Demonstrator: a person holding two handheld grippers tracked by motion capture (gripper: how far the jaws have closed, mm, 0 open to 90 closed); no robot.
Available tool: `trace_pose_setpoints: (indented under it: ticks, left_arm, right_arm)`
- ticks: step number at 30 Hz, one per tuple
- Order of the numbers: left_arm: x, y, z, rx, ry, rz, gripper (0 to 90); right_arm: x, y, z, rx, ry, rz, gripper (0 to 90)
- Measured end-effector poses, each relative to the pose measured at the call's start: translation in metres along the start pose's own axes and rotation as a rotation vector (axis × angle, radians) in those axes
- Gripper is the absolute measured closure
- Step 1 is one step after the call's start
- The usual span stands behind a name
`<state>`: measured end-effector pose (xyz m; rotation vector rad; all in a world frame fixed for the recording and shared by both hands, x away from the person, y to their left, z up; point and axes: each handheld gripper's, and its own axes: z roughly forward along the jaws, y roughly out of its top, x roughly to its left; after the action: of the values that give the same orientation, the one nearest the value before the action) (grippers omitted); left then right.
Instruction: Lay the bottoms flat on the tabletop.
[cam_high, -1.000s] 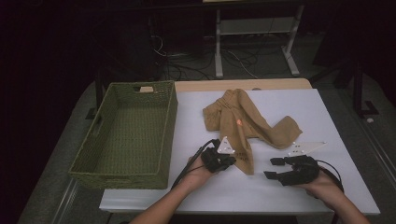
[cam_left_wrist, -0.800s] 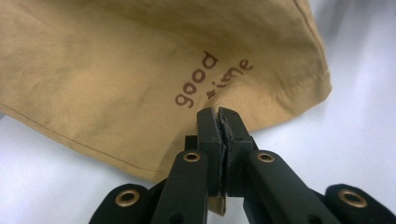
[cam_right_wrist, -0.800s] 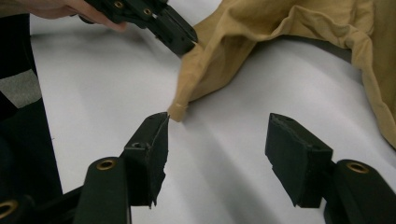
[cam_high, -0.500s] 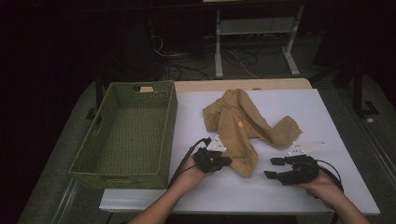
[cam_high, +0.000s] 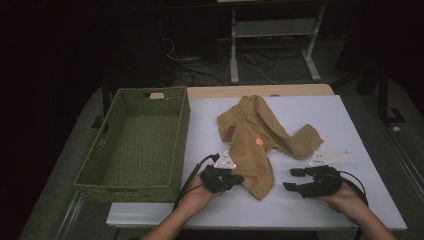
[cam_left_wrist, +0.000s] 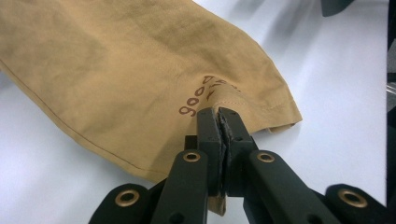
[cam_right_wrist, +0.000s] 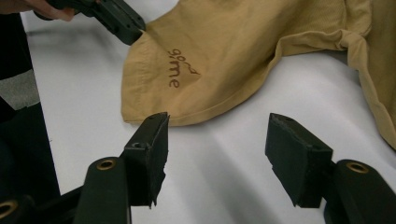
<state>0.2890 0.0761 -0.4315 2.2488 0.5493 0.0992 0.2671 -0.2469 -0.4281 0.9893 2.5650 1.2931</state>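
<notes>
Dark clutter behind my white table (cam_high: 310, 107) is hard to read. Right of the basket (cam_high: 135, 145), my left gripper (cam_high: 235, 178) pinches the tan shorts (cam_high: 255, 140) at their hem; my right gripper (cam_high: 295, 179) hovers with jaws apart, holding nothing.

White desk (cam_high: 320, 115) fills the frame's lower middle, with a green woven basket (cam_high: 135, 145) at its left edge and tan trousers (cam_high: 260, 140) lying crumpled flat at centre, near the basket.
</notes>
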Motion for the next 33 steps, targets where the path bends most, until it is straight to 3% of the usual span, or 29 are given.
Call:
trace_pose_setpoints:
  ticks: [20, 28, 33]
  left_arm:
    - [-0.023, -0.021, -0.015, 0.018, -0.04, -0.028, 87.5]
    - [-0.033, -0.03, -0.011, 0.059, -0.068, -0.039, 87.4]
    - [-0.03, -0.031, -0.004, 0.084, -0.069, -0.033, 83.8]
  right_arm:
    - [0.0, 0.0, -0.001, -0.006, -0.004, 0.0, 39.4]
    - [0.0, 0.0, 0.0, -0.004, -0.005, 0.002, 39.4]
    - [0.001, 0.001, 0.0, -0.003, -0.005, -0.002, 39.3]
